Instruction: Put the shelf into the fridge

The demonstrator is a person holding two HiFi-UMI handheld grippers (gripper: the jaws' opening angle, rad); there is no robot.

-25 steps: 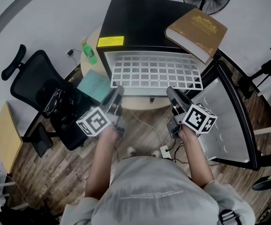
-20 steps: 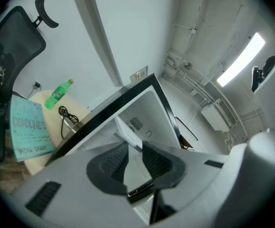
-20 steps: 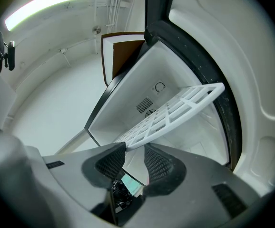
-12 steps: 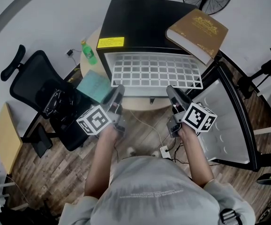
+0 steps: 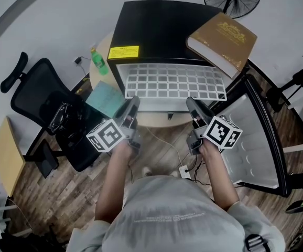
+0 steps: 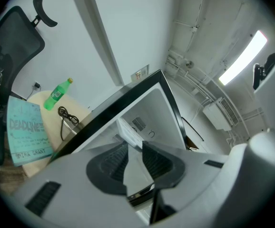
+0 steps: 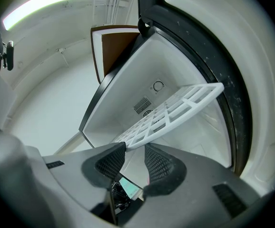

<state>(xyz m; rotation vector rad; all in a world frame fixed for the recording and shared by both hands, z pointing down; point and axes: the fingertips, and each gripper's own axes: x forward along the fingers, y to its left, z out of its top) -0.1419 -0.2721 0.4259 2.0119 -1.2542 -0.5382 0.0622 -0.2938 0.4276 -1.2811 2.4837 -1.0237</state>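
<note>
Shelf partly inside the open fridge, straight ahead of both claws.
The left claw was clenched on the white grid shelf's near-left corner. The right claw was released, its jaws having just been opening, with the shelf's front edge at its tips and not pressed.

The fridge mouth at 12 o'clock is spanned by the white wire shelf. Inside, open room shows above and below it. The open fridge door walls off 3 o'clock. At 9 to 10 o'clock the round table, green bottle, teal booklet and office chair crowd in. At 6 o'clock a power strip lies on the wooden floor.
</note>
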